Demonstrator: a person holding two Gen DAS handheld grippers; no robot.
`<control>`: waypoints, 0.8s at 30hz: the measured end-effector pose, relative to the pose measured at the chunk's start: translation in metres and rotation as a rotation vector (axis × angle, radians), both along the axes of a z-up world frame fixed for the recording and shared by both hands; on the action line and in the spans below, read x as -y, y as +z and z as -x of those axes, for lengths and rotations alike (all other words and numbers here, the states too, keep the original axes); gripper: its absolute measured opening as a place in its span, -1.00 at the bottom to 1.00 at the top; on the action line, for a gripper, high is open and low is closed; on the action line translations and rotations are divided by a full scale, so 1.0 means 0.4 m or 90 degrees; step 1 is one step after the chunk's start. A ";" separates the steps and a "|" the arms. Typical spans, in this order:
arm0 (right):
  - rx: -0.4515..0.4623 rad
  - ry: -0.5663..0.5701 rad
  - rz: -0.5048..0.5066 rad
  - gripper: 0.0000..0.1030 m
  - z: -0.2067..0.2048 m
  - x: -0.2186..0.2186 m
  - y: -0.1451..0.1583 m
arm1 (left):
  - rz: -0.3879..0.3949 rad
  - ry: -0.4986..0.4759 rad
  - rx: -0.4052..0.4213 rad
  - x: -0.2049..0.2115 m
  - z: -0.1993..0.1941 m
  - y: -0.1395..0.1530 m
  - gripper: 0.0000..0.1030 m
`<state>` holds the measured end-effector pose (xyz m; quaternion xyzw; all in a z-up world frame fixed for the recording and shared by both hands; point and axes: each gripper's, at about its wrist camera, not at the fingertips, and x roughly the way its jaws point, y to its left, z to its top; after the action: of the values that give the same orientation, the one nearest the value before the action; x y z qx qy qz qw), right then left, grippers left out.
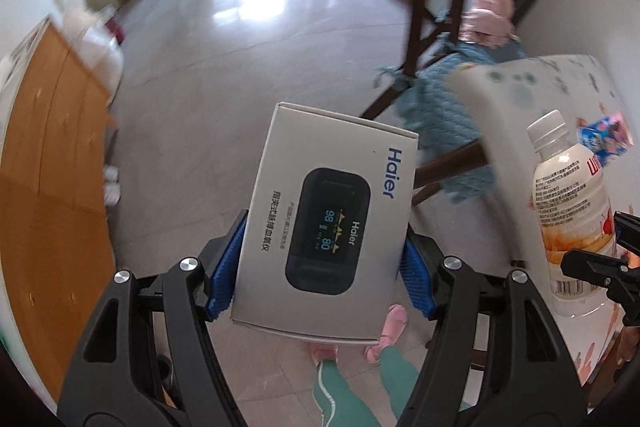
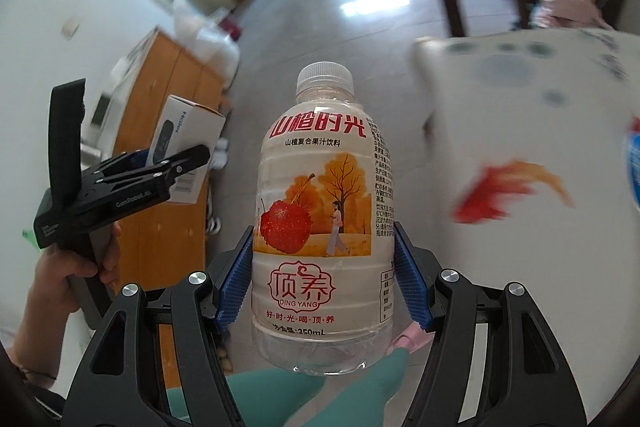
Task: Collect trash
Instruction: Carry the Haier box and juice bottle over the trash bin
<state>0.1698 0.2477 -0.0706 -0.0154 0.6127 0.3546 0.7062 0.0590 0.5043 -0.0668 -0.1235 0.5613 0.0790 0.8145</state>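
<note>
My left gripper [image 1: 322,267] is shut on a white Haier oximeter box [image 1: 326,219] and holds it in the air above the floor. My right gripper [image 2: 324,279] is shut on an empty clear plastic juice bottle [image 2: 324,211] with a white cap and a hawthorn label. The bottle also shows in the left wrist view [image 1: 568,211] at the right, with the right gripper's black body beside it. The box and the left gripper [image 2: 132,175] show at the left of the right wrist view.
A table with a white patterned cloth [image 1: 520,99] stands to the right, with a colourful wrapper [image 1: 606,137] on it. A dark wooden chair [image 1: 440,11] with a blue cushion stands behind. An orange wooden cabinet [image 1: 52,155] is at the left. The person's legs [image 1: 360,383] are below.
</note>
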 end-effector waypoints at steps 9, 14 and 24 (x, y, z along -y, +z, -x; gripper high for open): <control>-0.109 0.089 0.068 0.26 0.086 -0.231 -0.246 | 0.034 0.070 -0.100 -0.163 0.126 -0.217 0.26; -0.191 0.087 0.126 0.27 0.098 -0.275 -0.472 | 0.090 0.074 -0.160 -0.180 0.139 -0.407 0.27; -0.395 -0.032 0.185 0.27 0.094 -0.242 -1.037 | 0.179 0.039 -0.252 -0.093 0.084 -0.888 0.27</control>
<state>0.1322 0.3443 -0.4855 0.0081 0.8426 0.2340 0.4850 0.0255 0.5415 -0.4219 -0.2348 0.7112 0.0477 0.6608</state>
